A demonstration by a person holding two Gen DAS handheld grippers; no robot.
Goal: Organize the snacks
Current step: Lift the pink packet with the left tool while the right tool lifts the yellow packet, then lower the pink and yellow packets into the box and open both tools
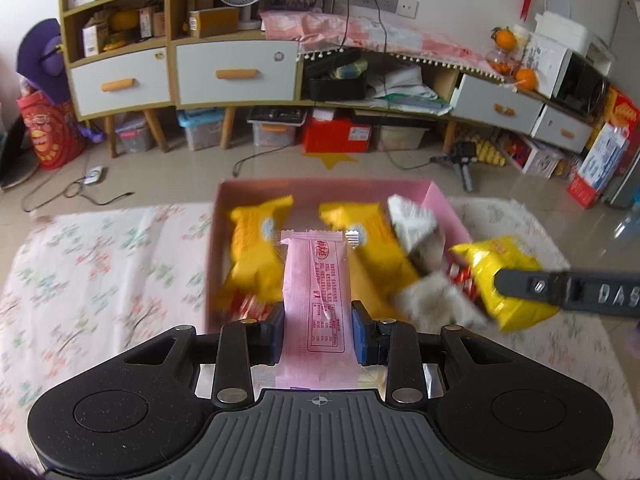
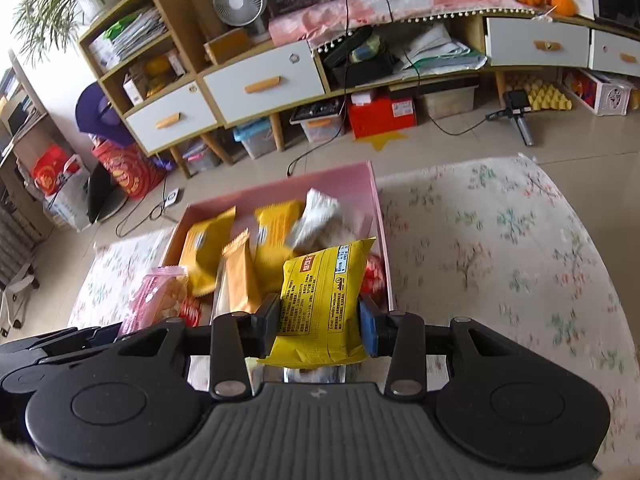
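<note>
My left gripper [image 1: 318,322] is shut on a pink snack packet [image 1: 314,280], held above the near edge of a pink box [image 1: 442,204]. In the right wrist view that packet [image 2: 154,300] shows at the lower left, beside the box [image 2: 380,216]. My right gripper [image 2: 320,320] is shut on a yellow snack bag [image 2: 324,300], which hangs over the box's right side. From the left wrist view the same yellow bag [image 1: 500,276] and a right finger [image 1: 560,290] enter from the right. Several orange packets [image 1: 252,248] and white packets [image 1: 416,224] lie inside the box.
The box stands on a floral cloth [image 1: 100,264] that covers the table. Beyond it lie a tiled floor, cables [image 1: 80,194], a tripod [image 1: 460,164] and low cabinets [image 1: 236,72] with storage bins underneath.
</note>
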